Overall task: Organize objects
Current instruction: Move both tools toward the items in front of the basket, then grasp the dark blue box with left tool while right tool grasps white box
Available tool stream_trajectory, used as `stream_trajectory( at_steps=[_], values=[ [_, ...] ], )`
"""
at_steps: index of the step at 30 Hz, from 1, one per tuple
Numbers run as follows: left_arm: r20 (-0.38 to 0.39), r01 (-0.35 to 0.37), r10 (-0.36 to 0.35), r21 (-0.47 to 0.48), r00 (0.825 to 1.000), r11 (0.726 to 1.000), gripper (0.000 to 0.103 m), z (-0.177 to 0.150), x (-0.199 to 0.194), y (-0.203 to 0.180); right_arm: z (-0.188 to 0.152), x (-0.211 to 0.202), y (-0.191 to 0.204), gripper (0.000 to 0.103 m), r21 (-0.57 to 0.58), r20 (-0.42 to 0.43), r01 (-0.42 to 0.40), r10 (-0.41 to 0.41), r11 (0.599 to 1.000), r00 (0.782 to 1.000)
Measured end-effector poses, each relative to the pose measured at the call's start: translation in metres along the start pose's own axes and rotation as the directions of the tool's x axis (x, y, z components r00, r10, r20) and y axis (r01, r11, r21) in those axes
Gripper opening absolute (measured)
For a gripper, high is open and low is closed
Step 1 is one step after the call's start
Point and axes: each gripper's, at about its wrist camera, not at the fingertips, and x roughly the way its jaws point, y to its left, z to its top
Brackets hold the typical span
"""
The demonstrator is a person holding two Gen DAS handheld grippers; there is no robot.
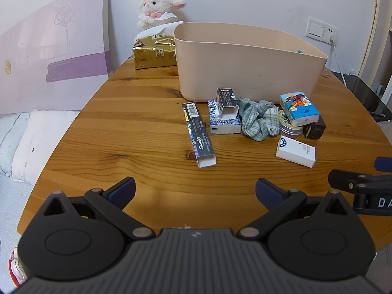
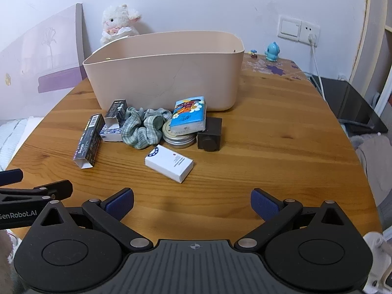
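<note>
Here, on the round wooden table (image 1: 122, 127), a loose cluster of small things just in front of the beige bin (image 1: 245, 66), itself set toward the far side with its long axis across the view. Leftmost, a long black carton (image 1: 199, 134) lying flat, long axis running from the bin toward the near edge, open end nearest, barcode at the far end, script lettering along the side too small to read surely. Beside it a blue-and-white patterned box (image 1: 224, 120) with a shorter black box (image 1: 227, 103) resting on top, open end also facing near. Next, a crumpled green plaid scrunchie (image 1: 259, 120), touching the patterned box. Further right, a round metal tin (image 2: 180, 137) with a blue cartoon-printed tissue pack (image 2: 188, 117) propped on it, tilted, and a dark brown cube (image 2: 210, 134) just beside both. Nearest of all, a white flat box (image 2: 169, 163) lying apart from the rest, long axis diagonal, blue round logo at its far-left corner, fine print unreadable. Behind the bin, a gold tissue packet (image 1: 154, 54) with Chinese characters and a white plush lamb (image 1: 156, 7). Low over the near edge, left gripper (image 1: 195, 192) level and pointing at the cluster, jaws spread wide, nothing between them; right gripper (image 2: 192, 202) likewise level, jaws spread wide and holding nothing. Alongside each other, both; "GenRobot.AI" legible on the left gripper's body in the right wrist view.
</note>
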Motion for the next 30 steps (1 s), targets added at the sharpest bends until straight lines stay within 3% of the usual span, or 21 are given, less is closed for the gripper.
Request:
stream_trajectory(
  at_steps=[6,21,27,30],
  values=[
    [-0.011,0.002,-0.002,0.001,1.000,1.000,0.103,0.008,0.020,-0.001,0.006,0.016,0.004,0.103,-0.041,0.000,-0.018,0.018,0.999,1.000],
    [-0.104,-0.009,0.011,0.023,0.995,1.000,0.103,0.025,0.088,0.000,0.019,0.081,0.006,0.099,-0.041,-0.120,-0.078,0.072,0.996,0.990],
    [-0.094,0.004,-0.004,-0.003,0.996,1.000,0.103,0.029,0.096,0.002,0.019,0.091,0.011,0.102,-0.081,-0.072,-0.051,0.045,0.995,0.996],
    [-0.085,0.011,-0.011,-0.005,0.996,1.000,0.103,0.029,0.096,0.004,0.018,0.090,0.012,0.098,-0.089,-0.054,-0.066,0.061,0.994,0.997]
  ],
)
